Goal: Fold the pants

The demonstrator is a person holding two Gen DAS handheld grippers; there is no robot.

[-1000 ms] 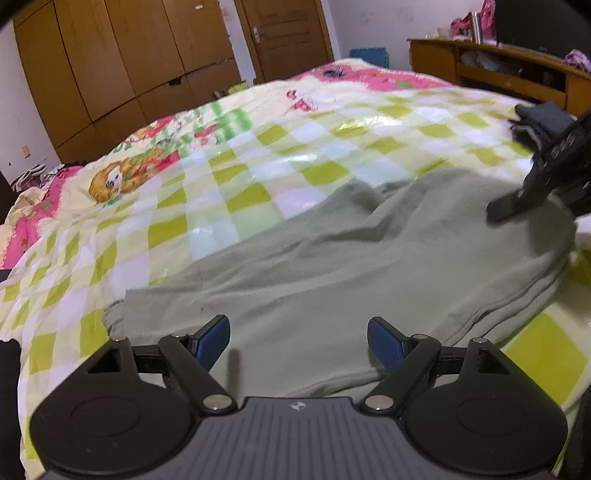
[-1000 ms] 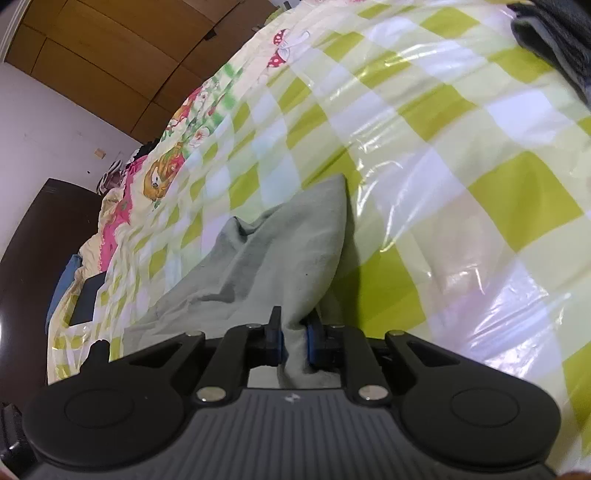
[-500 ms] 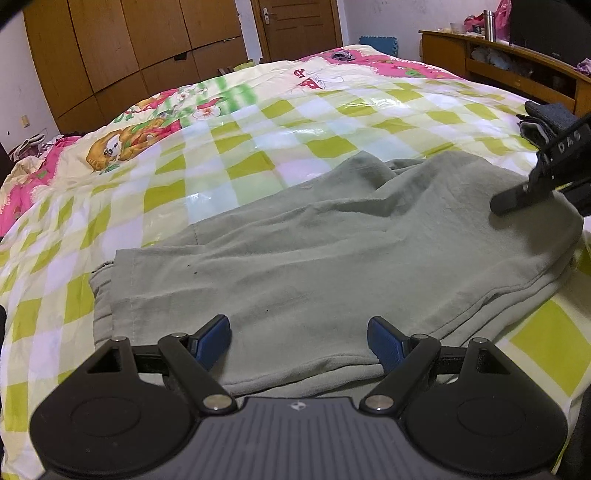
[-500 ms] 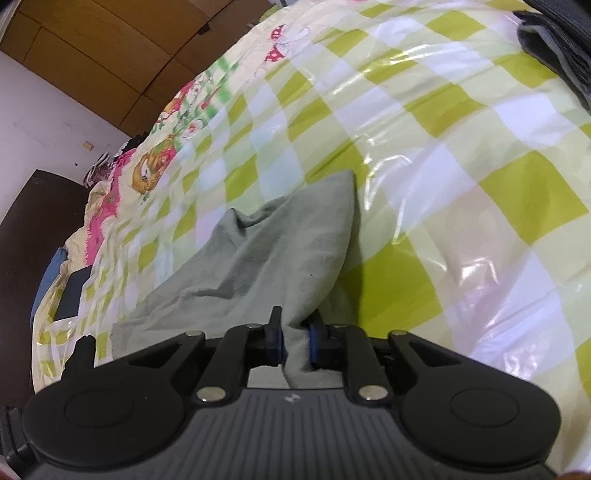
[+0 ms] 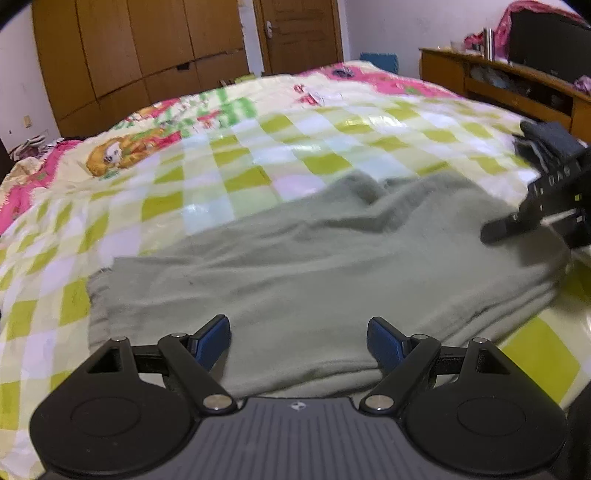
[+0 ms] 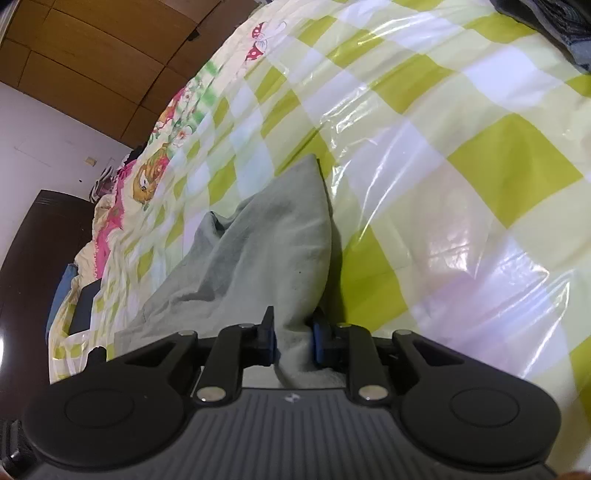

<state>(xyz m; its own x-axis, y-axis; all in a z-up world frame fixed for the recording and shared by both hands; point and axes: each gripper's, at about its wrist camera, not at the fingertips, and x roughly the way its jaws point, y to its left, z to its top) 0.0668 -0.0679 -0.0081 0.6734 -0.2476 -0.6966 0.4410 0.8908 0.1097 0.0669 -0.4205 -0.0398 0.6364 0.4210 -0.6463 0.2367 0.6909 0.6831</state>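
Grey-green pants [image 5: 314, 266] lie folded lengthwise across a checked green, yellow and white bedspread [image 5: 258, 155]. My left gripper [image 5: 298, 339] is open and empty, its blue pads just above the pants' near edge. My right gripper [image 6: 293, 341] is shut on a pinched fold of the pants [image 6: 266, 243] at their right end; its black body also shows in the left wrist view [image 5: 546, 199]. The cloth rises in a ridge from the right gripper toward the far corner.
A dark folded garment [image 5: 546, 142] lies on the bed at the far right, also at the top right of the right wrist view [image 6: 561, 22]. A wooden shelf unit [image 5: 517, 85] stands right of the bed, wardrobes [image 5: 129, 62] behind it.
The left gripper has lifted and pulled back slightly, so the pants' waistband end shows more. The right gripper stays shut on the cloth and has shifted a little.
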